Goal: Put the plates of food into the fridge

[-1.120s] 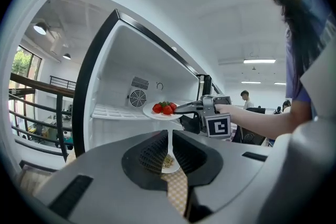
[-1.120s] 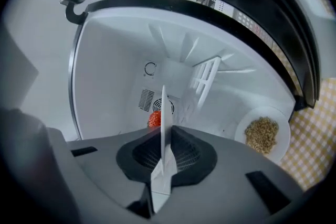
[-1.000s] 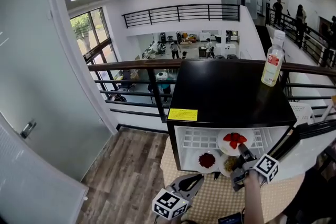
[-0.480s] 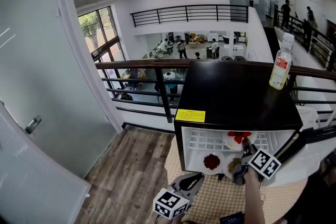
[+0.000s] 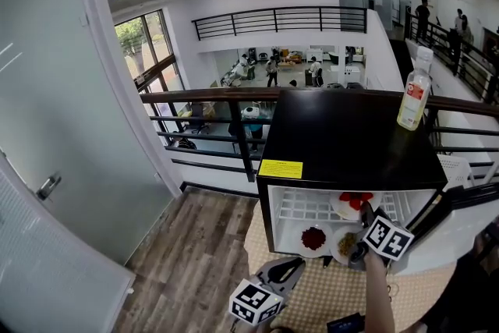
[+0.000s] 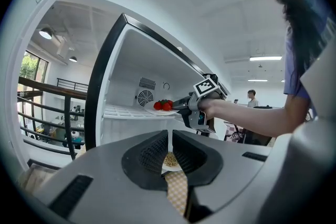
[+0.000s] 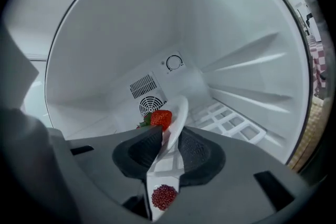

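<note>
right gripper (image 7: 170,136) lets go of the strawberry plate (image 7: 181,110)
clamped a second ago, its jaws are now opening round the rim; plate rests on the fridge (image 5: 343,136) wire shelf (image 7: 231,118), delivered. left gripper (image 6: 169,147) closed, empty.

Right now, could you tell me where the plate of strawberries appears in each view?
Head view: lower right, the plate of strawberries sits on the white shelf.
Left gripper view: centre, on that shelf.
Right gripper view: centre, its rim between the right gripper's opening jaws, shelf at right.
Shared landmark: the white shelf.
</note>
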`<state>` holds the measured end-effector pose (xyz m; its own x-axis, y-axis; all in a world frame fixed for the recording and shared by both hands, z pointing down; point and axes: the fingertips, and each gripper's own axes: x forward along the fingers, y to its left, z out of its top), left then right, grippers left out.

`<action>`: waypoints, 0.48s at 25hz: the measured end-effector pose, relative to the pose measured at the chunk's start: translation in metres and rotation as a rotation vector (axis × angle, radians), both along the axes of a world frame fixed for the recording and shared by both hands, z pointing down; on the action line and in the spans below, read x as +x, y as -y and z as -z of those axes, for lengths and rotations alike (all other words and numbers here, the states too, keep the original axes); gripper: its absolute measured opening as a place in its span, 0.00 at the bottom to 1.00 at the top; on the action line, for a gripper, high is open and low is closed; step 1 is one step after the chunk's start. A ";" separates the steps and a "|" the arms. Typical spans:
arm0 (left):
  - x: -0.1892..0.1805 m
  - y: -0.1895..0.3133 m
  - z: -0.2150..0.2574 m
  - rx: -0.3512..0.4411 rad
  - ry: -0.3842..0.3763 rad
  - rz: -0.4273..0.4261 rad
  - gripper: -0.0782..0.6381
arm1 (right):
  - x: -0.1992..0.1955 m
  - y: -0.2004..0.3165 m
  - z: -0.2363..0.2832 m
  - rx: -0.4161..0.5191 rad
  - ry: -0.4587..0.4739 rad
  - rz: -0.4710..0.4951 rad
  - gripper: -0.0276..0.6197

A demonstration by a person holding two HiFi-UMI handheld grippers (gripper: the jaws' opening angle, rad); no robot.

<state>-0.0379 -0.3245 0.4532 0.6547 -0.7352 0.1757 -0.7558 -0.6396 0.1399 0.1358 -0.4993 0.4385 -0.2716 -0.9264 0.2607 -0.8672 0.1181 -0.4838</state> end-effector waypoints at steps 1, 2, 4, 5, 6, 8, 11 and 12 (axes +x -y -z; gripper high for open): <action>0.000 0.000 0.000 0.000 0.000 0.000 0.16 | 0.002 0.000 -0.001 -0.006 -0.007 -0.011 0.18; 0.000 -0.001 0.000 0.001 0.000 0.000 0.16 | 0.004 0.000 -0.002 -0.010 -0.015 -0.021 0.19; 0.000 -0.002 0.000 0.002 -0.001 0.001 0.16 | 0.007 0.000 -0.004 -0.014 -0.047 -0.034 0.20; -0.001 -0.003 0.001 0.001 -0.001 0.002 0.16 | 0.009 -0.001 -0.005 -0.017 -0.079 -0.038 0.22; -0.001 -0.003 0.001 0.001 -0.001 0.004 0.16 | 0.011 -0.001 -0.006 -0.022 -0.120 -0.037 0.25; -0.002 -0.004 0.001 0.000 -0.001 0.006 0.16 | 0.011 -0.002 -0.009 -0.026 -0.194 -0.024 0.29; -0.003 -0.004 0.000 -0.001 0.000 0.010 0.16 | 0.006 -0.002 -0.011 -0.019 -0.225 0.002 0.37; -0.003 -0.004 0.000 -0.001 0.001 0.010 0.16 | 0.005 -0.001 -0.012 -0.018 -0.234 0.006 0.39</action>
<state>-0.0405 -0.3205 0.4534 0.6473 -0.7414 0.1771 -0.7622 -0.6319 0.1403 0.1411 -0.4979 0.4500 -0.2078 -0.9194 0.3339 -0.9552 0.1171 -0.2719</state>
